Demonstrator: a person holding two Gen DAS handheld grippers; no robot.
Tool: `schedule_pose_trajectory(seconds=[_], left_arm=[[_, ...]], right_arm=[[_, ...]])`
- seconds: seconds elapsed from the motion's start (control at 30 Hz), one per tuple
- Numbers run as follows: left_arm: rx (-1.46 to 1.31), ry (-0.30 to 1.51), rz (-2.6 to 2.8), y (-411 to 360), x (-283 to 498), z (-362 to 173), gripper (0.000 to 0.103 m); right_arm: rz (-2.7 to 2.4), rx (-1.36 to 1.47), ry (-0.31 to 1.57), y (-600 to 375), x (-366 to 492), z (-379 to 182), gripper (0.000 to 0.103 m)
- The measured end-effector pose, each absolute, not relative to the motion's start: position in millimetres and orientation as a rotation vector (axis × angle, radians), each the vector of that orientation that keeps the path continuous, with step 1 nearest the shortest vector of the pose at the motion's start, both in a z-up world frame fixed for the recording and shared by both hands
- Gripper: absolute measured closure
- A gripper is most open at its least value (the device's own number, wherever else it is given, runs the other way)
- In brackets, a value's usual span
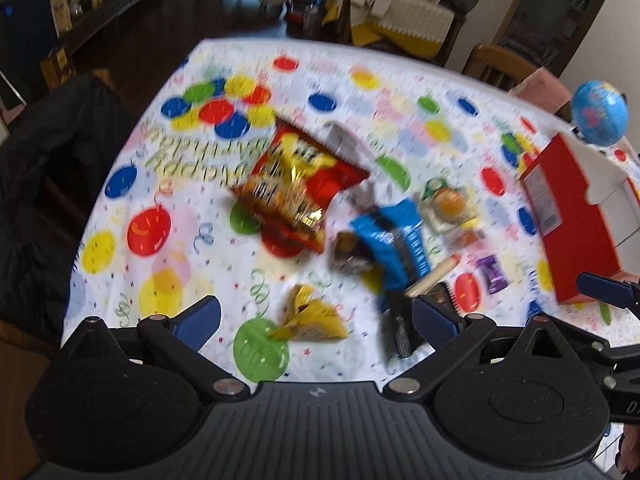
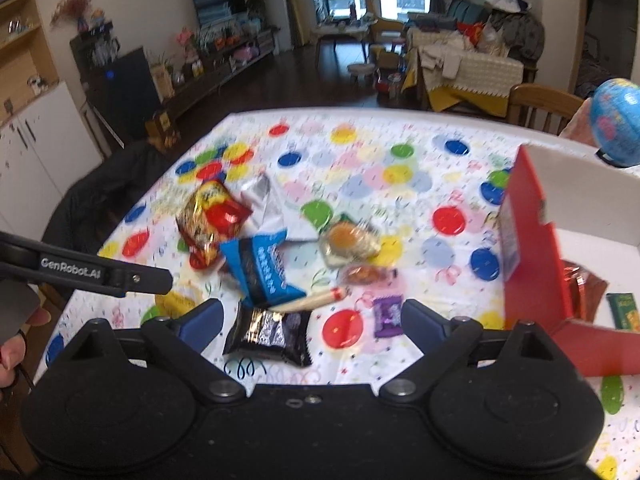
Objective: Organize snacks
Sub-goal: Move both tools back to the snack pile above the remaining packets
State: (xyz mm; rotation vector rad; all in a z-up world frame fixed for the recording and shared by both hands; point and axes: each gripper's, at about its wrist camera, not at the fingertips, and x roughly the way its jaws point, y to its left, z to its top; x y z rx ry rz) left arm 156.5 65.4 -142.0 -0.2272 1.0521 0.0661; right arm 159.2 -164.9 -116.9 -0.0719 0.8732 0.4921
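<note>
With nothing gripped, the right gripper (image 2: 312, 320) (jaws spread wide) should settle squarely over the black packet (image 2: 269, 335), with the red box (image 2: 536, 264) at three o'clock, while the left gripper (image 1: 316, 316) hangs equally unclenched.

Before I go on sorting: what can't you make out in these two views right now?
- Red box contents: right view, its wall and the frame edge hide most.
- Red bag print: left view, motion blur.
- Black packet: left view, partly behind a finger.
- Yellow packet: right view, behind the left gripper.
</note>
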Motion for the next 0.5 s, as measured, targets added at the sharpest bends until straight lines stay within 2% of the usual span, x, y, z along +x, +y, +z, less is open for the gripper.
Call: schedule_pose_trajectory(seconds=[0.3, 0.5], left_arm=[[-0.224, 1.143, 0.071, 69.5, 173.2, -183.7, 0.0], [-0.242, 1.176, 0.077, 71.8, 180.9, -198.6, 0.0]], right_arm=[[0.538, -0.153, 0.957, -133.0, 168.5, -154.4, 0.01], [0.555, -0.187, 0.996, -116.4, 178.1, -174.2, 0.015]])
